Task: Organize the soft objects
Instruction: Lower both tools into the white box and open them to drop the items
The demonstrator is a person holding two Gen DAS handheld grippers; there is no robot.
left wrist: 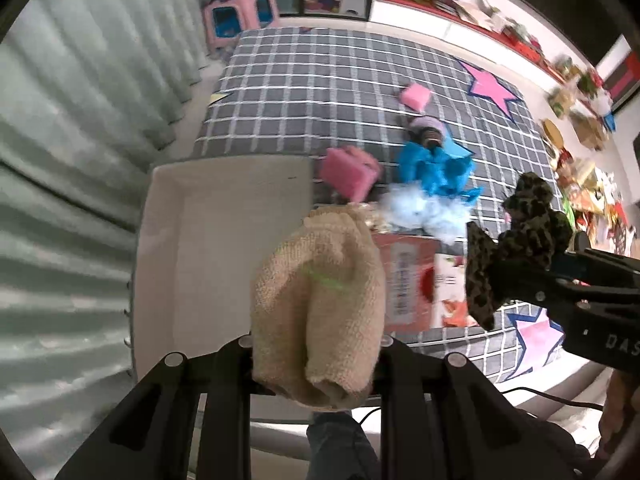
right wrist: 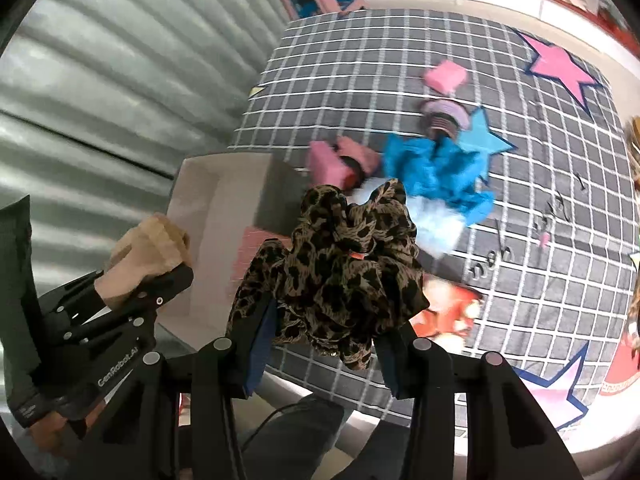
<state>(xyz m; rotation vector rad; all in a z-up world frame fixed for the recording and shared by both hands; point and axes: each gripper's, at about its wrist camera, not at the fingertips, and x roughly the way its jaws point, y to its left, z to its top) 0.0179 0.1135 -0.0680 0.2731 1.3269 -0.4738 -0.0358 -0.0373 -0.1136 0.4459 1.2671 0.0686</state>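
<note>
My left gripper (left wrist: 316, 344) is shut on a beige burlap pouch (left wrist: 320, 300) and holds it in the air just right of a white open box (left wrist: 224, 248). My right gripper (right wrist: 324, 328) is shut on a leopard-print scrunchie (right wrist: 340, 264), held above the bed's near edge; it also shows in the left wrist view (left wrist: 520, 240). On the checked bed cover lie two pink sponges (left wrist: 352, 174) (left wrist: 416, 96), a blue cloth (left wrist: 436, 172), a pale blue fluffy piece (left wrist: 424, 212) and a purple knitted item (left wrist: 428, 130).
The white box (right wrist: 216, 200) sits at the bed's left edge beside a grey-green curtain (left wrist: 80, 160). A red and white packet (left wrist: 412, 284) lies under the grippers. A pink stool (left wrist: 240, 12) and cluttered shelves (left wrist: 560, 80) stand beyond the bed.
</note>
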